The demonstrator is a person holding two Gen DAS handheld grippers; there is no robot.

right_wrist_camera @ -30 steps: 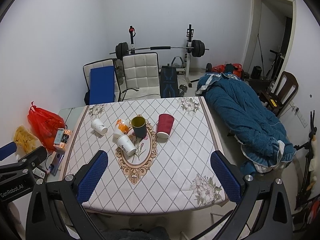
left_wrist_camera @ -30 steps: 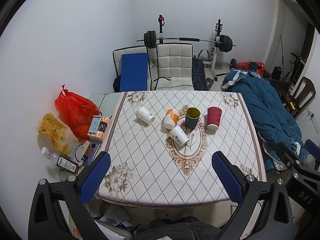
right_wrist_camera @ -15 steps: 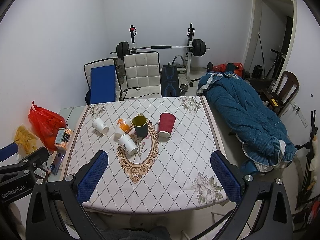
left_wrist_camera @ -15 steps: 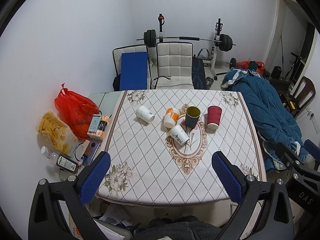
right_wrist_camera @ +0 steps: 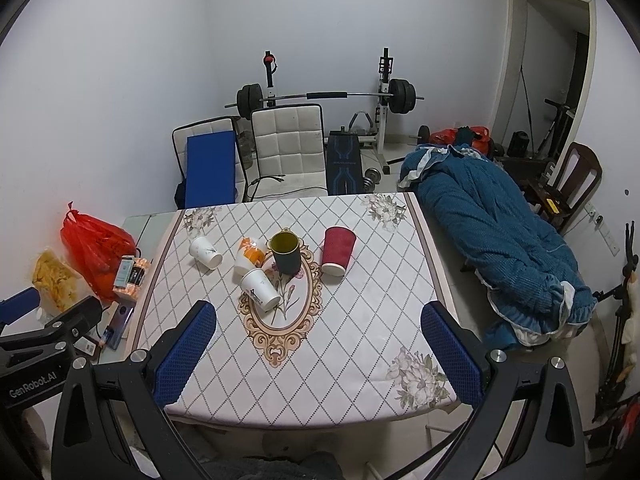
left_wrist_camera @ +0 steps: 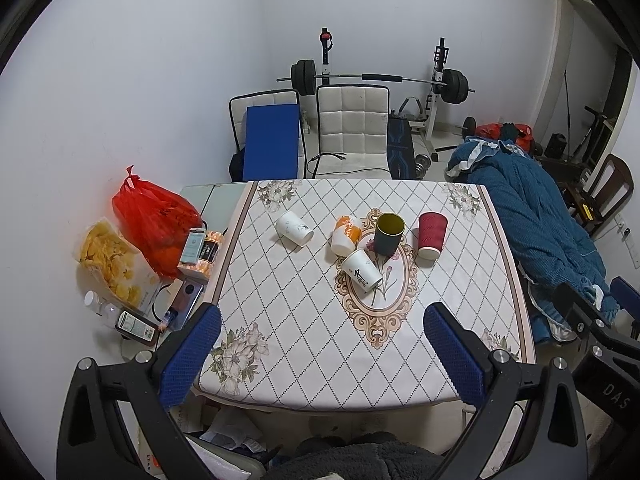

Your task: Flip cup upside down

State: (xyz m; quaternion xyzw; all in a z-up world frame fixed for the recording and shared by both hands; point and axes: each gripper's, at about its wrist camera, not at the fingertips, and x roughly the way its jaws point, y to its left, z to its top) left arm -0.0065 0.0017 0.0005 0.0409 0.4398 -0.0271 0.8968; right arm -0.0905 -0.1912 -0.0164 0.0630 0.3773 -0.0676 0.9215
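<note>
Both wrist views looked down from above the table's (left_wrist_camera: 360, 360) near edge, well back, sharing its cups.

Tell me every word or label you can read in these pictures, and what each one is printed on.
"GenRobot.AI": on the black body of the left gripper, seen from the right wrist view.
"DAS": on the black body of the right gripper, seen from the left wrist view; the rest is cut off.
Too small or blurred to read: the dark print on the nearest white paper cup, the label on the brown bottle, and the small boxes beside the red plastic bag.
</note>
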